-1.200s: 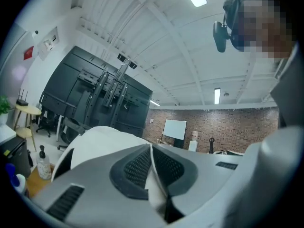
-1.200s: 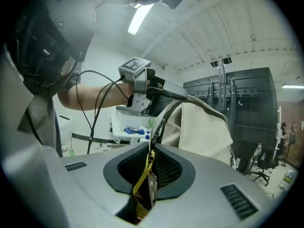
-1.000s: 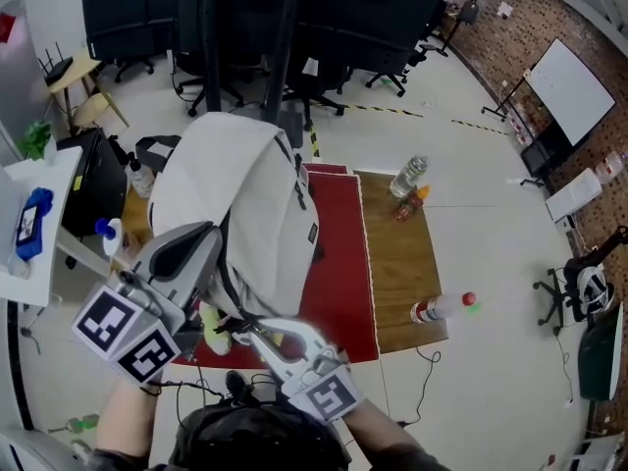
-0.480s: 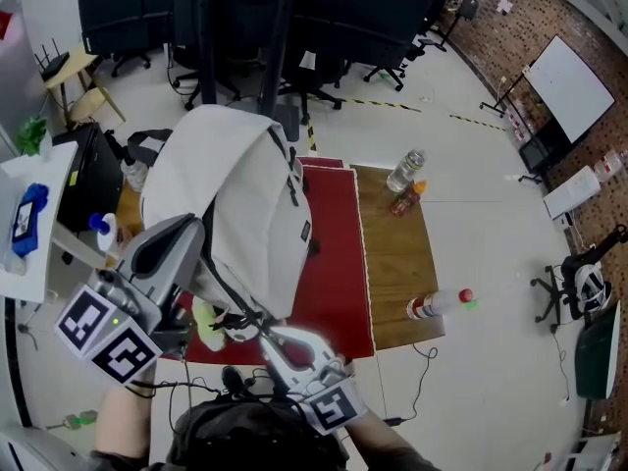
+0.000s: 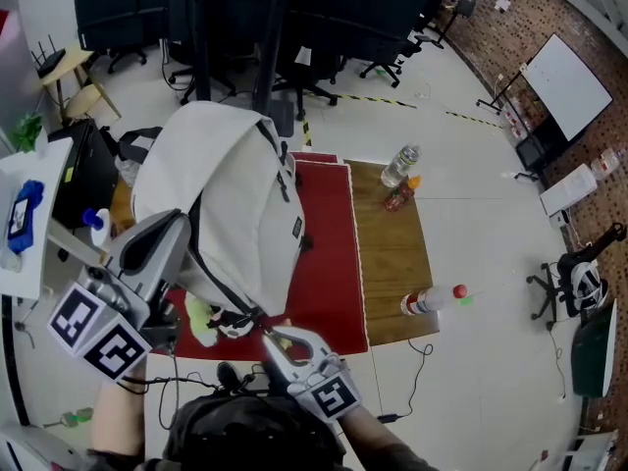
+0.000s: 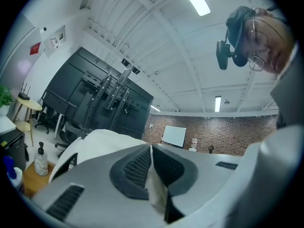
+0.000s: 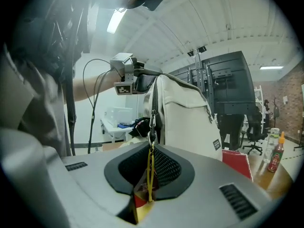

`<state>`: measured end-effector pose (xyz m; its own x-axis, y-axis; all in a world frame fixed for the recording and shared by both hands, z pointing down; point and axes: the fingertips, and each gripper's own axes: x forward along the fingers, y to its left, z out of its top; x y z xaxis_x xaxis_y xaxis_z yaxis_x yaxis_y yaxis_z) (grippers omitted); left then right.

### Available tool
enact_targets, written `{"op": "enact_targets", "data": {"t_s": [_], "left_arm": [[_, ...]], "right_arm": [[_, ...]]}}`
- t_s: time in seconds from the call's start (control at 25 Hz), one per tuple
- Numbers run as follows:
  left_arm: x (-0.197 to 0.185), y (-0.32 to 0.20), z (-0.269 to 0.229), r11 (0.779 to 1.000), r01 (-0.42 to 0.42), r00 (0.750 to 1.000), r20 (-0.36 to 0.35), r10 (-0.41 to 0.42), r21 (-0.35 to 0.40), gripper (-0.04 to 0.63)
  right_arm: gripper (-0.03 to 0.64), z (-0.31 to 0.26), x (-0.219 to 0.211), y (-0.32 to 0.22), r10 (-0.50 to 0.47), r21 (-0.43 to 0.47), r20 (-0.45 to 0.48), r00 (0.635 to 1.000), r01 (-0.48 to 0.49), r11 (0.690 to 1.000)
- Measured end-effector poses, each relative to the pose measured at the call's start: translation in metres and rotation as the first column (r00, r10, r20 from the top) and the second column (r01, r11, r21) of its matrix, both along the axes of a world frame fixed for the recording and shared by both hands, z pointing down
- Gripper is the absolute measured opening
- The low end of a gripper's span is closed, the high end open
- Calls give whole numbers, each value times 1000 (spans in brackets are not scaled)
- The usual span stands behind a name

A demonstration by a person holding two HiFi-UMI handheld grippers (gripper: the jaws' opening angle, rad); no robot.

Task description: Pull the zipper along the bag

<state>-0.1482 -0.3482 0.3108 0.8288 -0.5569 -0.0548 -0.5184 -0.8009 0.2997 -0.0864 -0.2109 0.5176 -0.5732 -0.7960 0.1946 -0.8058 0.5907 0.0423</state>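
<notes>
Left gripper (image 6: 151, 150) clamped on a fold of bag (image 5: 231, 194) cloth. Right gripper (image 7: 151, 152) pinched the yellow pull (image 7: 150, 177) (thin tab, little purchase). Bag stood on the table's (image 5: 392, 253) left side. Risk: pull slipping free under a hard tug. Only the right gripper view showed the pull; the head view alone showed the table.

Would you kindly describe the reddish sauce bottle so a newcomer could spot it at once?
Find the brown wooden tabletop right of the red mat. At its far end two bottles stand close together. It is the slimmer reddish sauce bottle with the orange cap, not the clear plastic water bottle.
</notes>
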Motion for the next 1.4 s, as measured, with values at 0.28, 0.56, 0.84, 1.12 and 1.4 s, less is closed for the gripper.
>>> {"op": "enact_targets", "data": {"t_s": [0.28, 0.56, 0.84, 1.12, 1.4], "left_arm": [[-5, 5, 7, 998, 45, 999, 12, -45, 41, 29], [-12, 9, 14, 953, 199, 967, 110, -229, 230, 63], [-26, 14, 28, 947, 236, 953, 137, -269, 220, 97], [-44, 11, 28, 930, 295, 936, 130, -327, 218, 98], [-60, 19, 25, 907, 341, 915, 136, -381, 247, 98]], "right_arm": [[43, -6, -8, 3, -12, 31, -49, 999, 14, 999], [65, 0, -12, -8, 6, -31, -43, 999, -8, 1000], [149, 0, -20, -14, -23, -34, -6, 1000, 22, 999], [204, -15, -17, -22, -41, 1, -26, 999, 41, 999], [196, -69, 7, -37, 39, 134, 126, 991, -56, 989]]}}
